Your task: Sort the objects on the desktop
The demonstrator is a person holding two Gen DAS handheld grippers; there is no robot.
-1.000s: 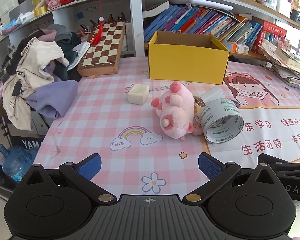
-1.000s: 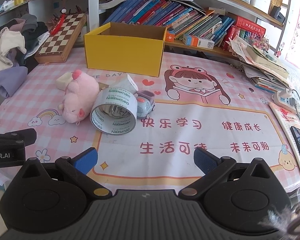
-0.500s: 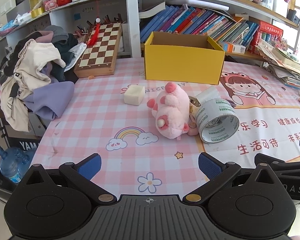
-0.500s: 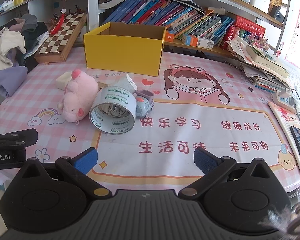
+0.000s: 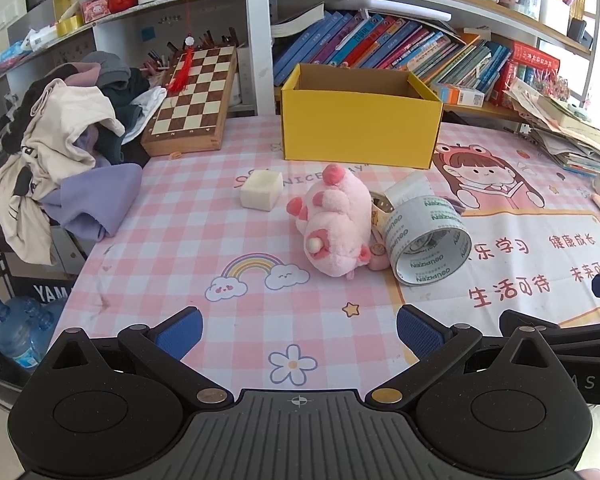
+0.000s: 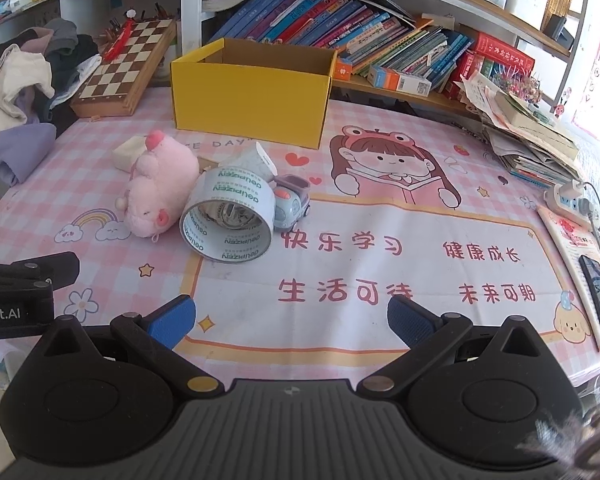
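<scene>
Both my left gripper (image 5: 299, 326) and right gripper (image 6: 288, 315) hang spread wide and empty, the fluffy pink plush pig (image 5: 336, 222) at twelve o'clock.

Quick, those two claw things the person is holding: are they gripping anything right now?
Left gripper: open, holding nothing, hanging above the desk mat.
Right gripper: open, holding nothing, also short of the tape roll.

Pink plush pig (image 5: 336, 224), yellow box (image 5: 358, 136)
</scene>
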